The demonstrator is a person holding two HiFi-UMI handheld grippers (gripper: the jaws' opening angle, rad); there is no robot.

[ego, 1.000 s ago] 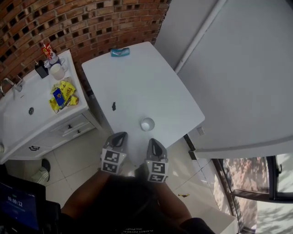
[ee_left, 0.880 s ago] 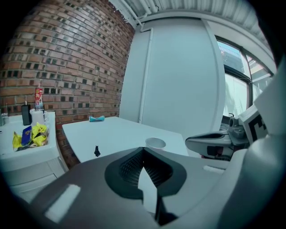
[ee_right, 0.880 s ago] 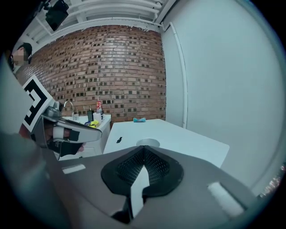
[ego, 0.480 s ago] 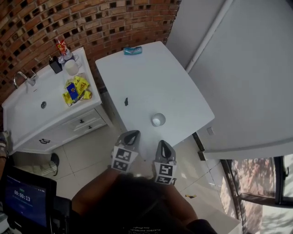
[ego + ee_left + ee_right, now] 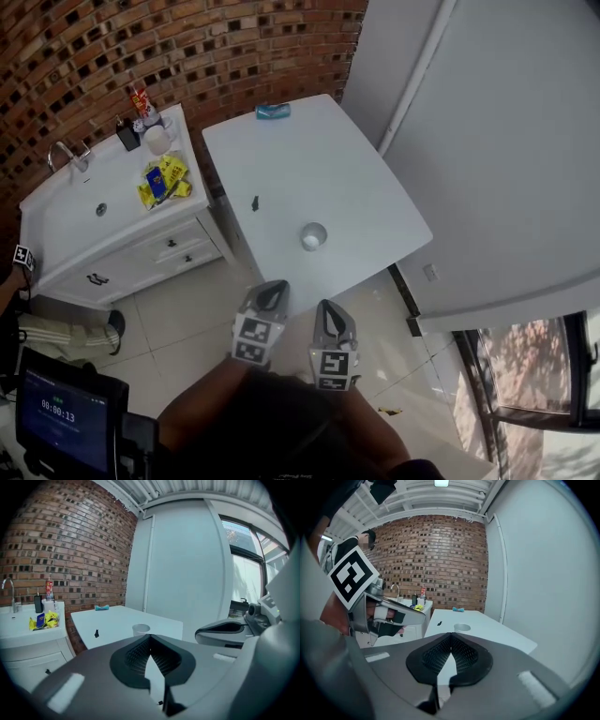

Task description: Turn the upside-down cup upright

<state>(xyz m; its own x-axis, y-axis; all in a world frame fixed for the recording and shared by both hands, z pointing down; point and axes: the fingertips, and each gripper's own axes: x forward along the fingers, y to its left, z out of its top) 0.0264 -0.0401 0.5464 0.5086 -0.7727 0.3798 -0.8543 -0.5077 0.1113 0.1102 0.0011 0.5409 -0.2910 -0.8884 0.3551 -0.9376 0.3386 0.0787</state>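
Cup (image 5: pixel 313 235), small, round and pale, stands on the smooth white table (image 5: pixel 375 187) ahead of both pairs of jaws and well apart from them. Whether its mouth faces up or down I cannot tell, nor whether anything is inside.

The left gripper (image 5: pixel 271 291) and right gripper (image 5: pixel 328 314) hang side by side short of the table's near edge. Each has its ribbed black pads (image 5: pixel 136 654) pressed together with nothing between them.

Farther ahead, beyond the cup, lie a small black object (image 5: pixel 254 202) and a teal object (image 5: pixel 273 112) at the far edge.

Ahead and left of the jaws, a white vanity top (image 5: pixel 56 234) has a sunken basin (image 5: pixel 89 214). It carries a white mug (image 5: pixel 157 140), a dark bottle (image 5: pixel 127 136) and crumpled yellow packets (image 5: pixel 162 181), below a rough red brick wall (image 5: pixel 187 47).
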